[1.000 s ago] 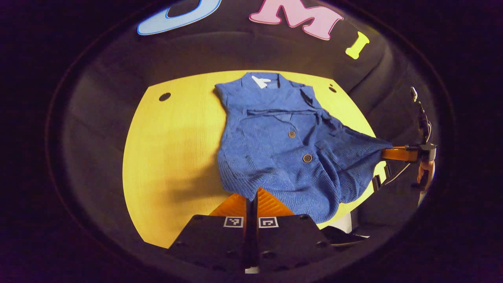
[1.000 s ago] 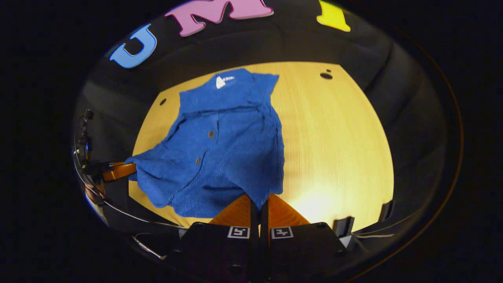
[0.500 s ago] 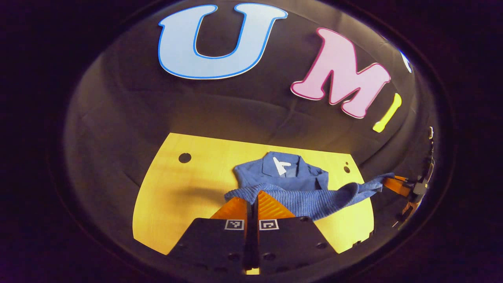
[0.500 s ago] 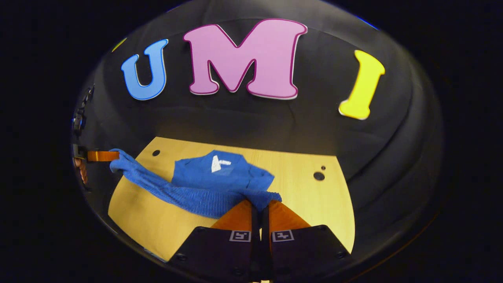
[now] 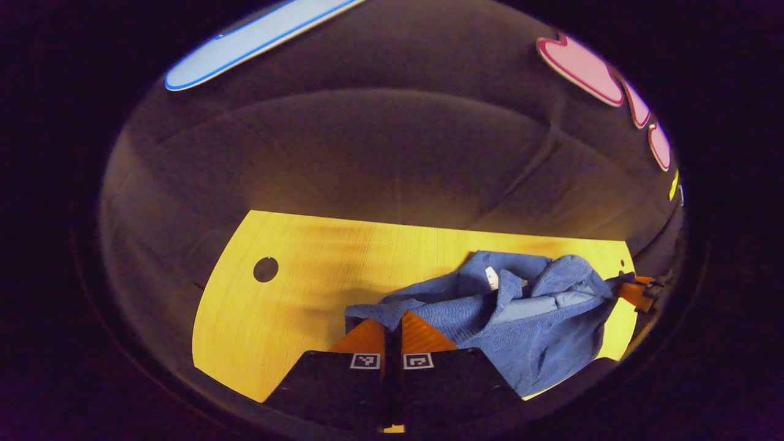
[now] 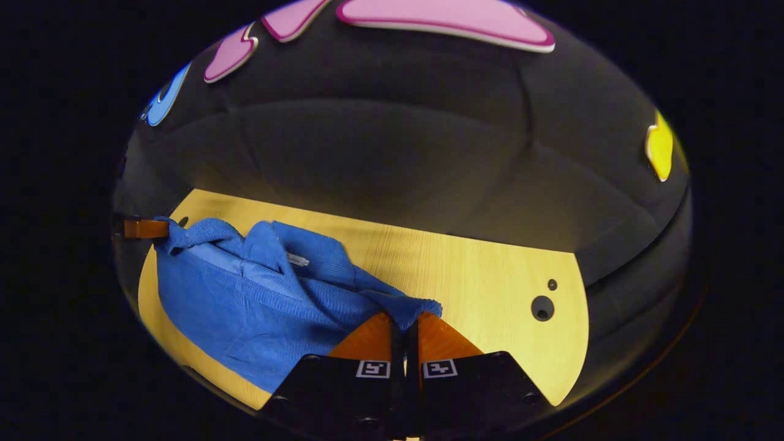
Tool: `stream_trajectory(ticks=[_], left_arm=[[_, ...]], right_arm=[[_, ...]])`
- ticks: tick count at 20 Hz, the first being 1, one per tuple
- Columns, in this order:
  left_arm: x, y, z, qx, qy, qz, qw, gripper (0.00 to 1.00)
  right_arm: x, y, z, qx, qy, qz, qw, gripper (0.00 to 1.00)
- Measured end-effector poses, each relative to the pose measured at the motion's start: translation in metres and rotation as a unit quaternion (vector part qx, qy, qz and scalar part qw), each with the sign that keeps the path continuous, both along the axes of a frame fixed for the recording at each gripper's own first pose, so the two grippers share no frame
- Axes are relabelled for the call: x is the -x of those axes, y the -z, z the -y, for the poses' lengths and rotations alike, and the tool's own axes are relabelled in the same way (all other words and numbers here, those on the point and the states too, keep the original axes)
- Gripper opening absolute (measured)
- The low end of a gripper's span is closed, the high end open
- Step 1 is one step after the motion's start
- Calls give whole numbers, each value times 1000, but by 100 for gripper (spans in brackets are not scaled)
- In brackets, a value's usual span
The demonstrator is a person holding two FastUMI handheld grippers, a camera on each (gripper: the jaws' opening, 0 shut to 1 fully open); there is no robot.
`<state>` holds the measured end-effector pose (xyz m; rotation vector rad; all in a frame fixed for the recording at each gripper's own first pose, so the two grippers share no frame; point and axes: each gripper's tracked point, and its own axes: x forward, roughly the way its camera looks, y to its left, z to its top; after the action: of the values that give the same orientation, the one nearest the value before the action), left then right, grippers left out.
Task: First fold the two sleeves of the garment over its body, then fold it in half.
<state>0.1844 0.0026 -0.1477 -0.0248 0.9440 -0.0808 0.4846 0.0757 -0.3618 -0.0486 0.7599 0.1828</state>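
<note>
Fingers of the left gripper (image 5: 393,320) are pressed together at the bottom of the left gripper view, pinching a ribbed corner of the blue garment (image 5: 520,318) between them. In the right gripper view, the right gripper (image 6: 404,320) likewise has its two fingers closed tight on another ribbed corner of the garment (image 6: 245,294), with the cloth bunched just over the fingertips.

The garment is a blue knitted piece with a collar. It lies doubled over on the yellow wooden table (image 5: 294,294), its ribbed hem carried up toward the collar end. In the left gripper view the cloth spreads from the near fingers toward the table's far right corner, where the right gripper (image 5: 637,289) grips its other corner at the table's right edge. A small white label (image 5: 491,277) shows inside the collar, partly covered by a fold. In the right gripper view the garment covers the left part of the table (image 6: 478,275), reaching its left edge, where the left gripper (image 6: 146,228) holds the far corner. The label (image 6: 297,261) shows as a thin pale strip between two raised folds.

A round hole (image 5: 265,269) sits in the bare wood near the table's far left corner, and another hole (image 6: 542,307) sits near the right edge, well apart from the cloth. The fabric is rumpled, not flat, with loose ridges around the collar.
</note>
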Motion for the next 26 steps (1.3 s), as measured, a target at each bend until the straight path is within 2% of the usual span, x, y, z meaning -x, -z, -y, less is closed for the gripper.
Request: stream_trajectory(ticks=[1, 3, 5, 6, 7, 8, 9, 11, 12, 14, 15, 16, 17, 18, 21, 26], left_arm=[[3, -6, 0, 0, 2, -18, 1000, 0], [2, -21, -2, 30, -5, -5, 1000, 0], [0, -39, -8, 61, -4, 12, 998, 10], [4, -41, -11, 65, -2, 15, 998, 32], [7, -46, -18, 51, -9, 17, 998, 54], [4, -45, -21, 38, -19, 27, 999, 76], [-1, -51, -27, 35, -29, 47, 998, 83], [-5, -75, -19, 73, -23, 84, 994, 83], [-5, -86, -11, 90, -12, 93, 992, 83], [12, -97, -20, 69, -4, 78, 995, 83], [19, -99, -22, 58, -3, 78, 995, 83], [25, -106, -22, 53, -1, 82, 995, 83], [26, -116, -20, 49, 2, 93, 994, 83], [27, -126, -18, 46, 4, 108, 993, 84], [50, -151, -11, 39, 19, 139, 989, 83], [114, -195, 8, 7, 49, 191, 980, 84]], right_arm=[[-5, 11, -1, -5, 4, -9, 1000, 5], [-12, 26, -3, -25, 13, -20, 999, 5], [-20, 31, -4, -31, 15, -9, 999, 10], [-27, 36, -4, -34, 16, -3, 999, 14], [-27, 35, -11, -52, 12, -6, 999, 39], [-27, 36, -16, -67, 12, -11, 998, 52], [-27, 32, -20, -81, 9, -8, 997, 65], [-32, 15, -29, -114, 0, 22, 993, 66], [-34, 6, -32, -124, -4, 36, 992, 71], [-33, -6, -26, -119, -6, 52, 992, 82], [-29, -14, -23, -113, -9, 60, 992, 100], [-25, -17, -21, -105, -12, 62, 992, 98], [-19, -19, -18, -96, -18, 59, 993, 83], [-16, -21, -16, -86, -23, 58, 994, 98], [-9, -44, -15, -75, -23, 95, 992, 99], [52, -110, -12, -75, -14, 162, 984, 99]])
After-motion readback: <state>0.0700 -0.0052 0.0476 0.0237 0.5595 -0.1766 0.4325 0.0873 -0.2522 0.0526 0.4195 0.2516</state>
